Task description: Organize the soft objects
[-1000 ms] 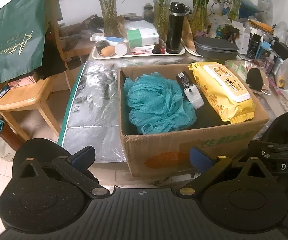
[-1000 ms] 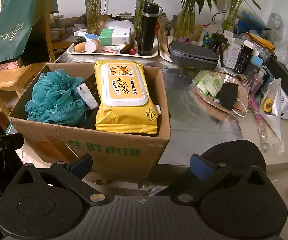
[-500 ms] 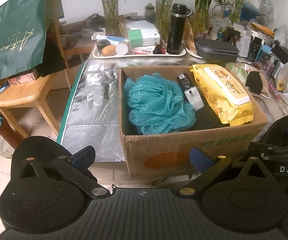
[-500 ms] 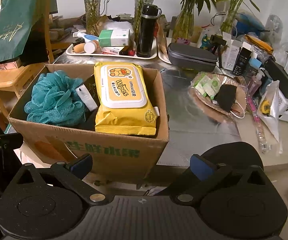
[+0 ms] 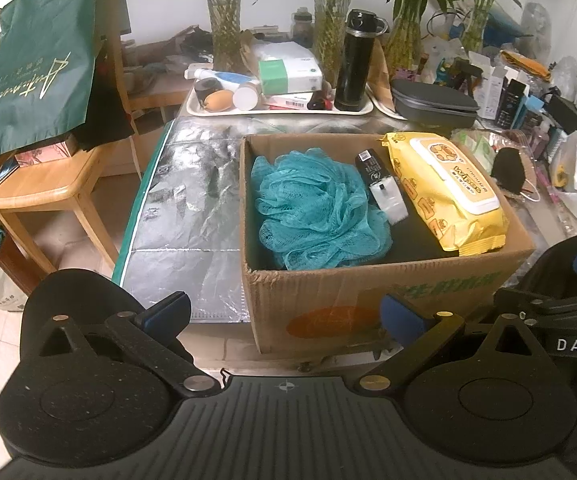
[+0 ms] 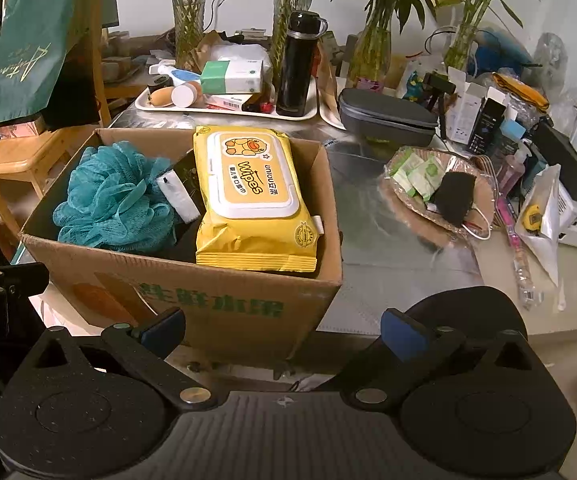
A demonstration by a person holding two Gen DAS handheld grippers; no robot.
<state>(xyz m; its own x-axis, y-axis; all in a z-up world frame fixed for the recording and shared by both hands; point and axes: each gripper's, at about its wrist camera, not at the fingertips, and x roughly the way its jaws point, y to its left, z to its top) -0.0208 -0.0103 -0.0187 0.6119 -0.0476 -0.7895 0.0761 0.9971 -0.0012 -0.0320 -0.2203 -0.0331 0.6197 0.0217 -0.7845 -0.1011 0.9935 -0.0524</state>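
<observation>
One cardboard box [image 5: 388,292] stands on the tabletop [image 5: 192,200]. Inside: one teal bath pouf [image 5: 316,212] at left, one yellow wipes pack [image 5: 444,188] at right, one small bottle [image 5: 384,188] between them. Left tool [image 5: 284,314] and right tool [image 6: 282,326] both spread wide, empty, short of the box.

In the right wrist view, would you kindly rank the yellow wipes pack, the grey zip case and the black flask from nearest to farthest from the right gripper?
1. Yellow wipes pack, in the cardboard box, just ahead of the right gripper.
2. Grey zip case, farther back, to the right.
3. Black flask, upright on the white tray behind.
</observation>
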